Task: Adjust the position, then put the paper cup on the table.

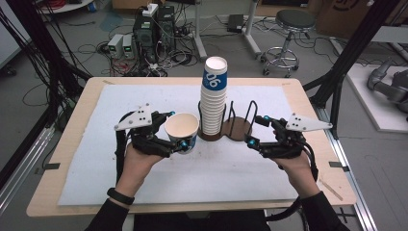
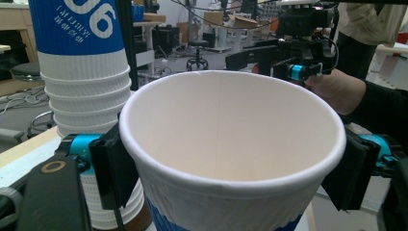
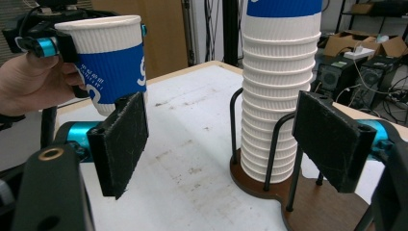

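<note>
A white paper cup with a blue band (image 1: 182,131) (image 2: 231,154) (image 3: 111,57) is held off the white mat, upright with its mouth up, with my left gripper (image 1: 177,132) (image 2: 231,168) shut on its sides. To its right a tall stack of the same cups (image 1: 213,96) (image 2: 86,96) (image 3: 278,91) stands in the left bay of a dark wooden holder with wire hoops (image 1: 239,129) (image 3: 317,207). My right gripper (image 1: 257,131) (image 3: 223,144) is open with nothing between its pads, just right of the holder's vacant right bay.
A white mat (image 1: 144,101) covers most of the wooden table (image 1: 72,120). Beyond the far edge are computers and cables (image 1: 144,33) and a stool (image 1: 288,29) on the floor. Black frame posts (image 1: 346,62) stand at the table's right side.
</note>
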`<action>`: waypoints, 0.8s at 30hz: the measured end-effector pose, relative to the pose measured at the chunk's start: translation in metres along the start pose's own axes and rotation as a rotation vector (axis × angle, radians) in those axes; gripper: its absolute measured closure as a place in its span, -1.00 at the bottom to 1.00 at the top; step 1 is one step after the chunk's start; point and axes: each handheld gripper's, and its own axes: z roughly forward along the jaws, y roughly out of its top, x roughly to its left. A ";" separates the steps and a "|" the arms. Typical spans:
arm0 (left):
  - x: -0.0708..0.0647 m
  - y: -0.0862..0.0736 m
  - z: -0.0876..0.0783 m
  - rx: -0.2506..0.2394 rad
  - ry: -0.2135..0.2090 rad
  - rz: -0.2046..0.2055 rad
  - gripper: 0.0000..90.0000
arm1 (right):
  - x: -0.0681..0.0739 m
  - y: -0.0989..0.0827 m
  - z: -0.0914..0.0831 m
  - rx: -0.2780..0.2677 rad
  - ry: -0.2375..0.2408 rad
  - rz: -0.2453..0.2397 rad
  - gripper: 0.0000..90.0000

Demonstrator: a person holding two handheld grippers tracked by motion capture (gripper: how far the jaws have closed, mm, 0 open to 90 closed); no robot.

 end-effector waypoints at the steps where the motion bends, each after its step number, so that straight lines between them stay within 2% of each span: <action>1: 0.000 0.000 0.000 -0.002 0.000 0.000 -0.54 | 0.000 0.000 0.000 -0.001 -0.001 -0.002 -0.54; 11: -0.004 0.002 0.000 0.004 -0.009 0.007 -0.54 | -0.002 0.000 0.000 -0.005 -0.008 0.005 -0.54; 15: -0.003 0.004 -0.002 -0.013 -0.012 0.001 -0.54 | -0.001 0.001 0.002 0.004 -0.006 -0.003 -0.54; 24: -0.005 0.002 -0.003 -0.005 -0.005 0.000 -0.54 | -0.002 0.003 0.000 -0.001 -0.010 -0.010 -0.54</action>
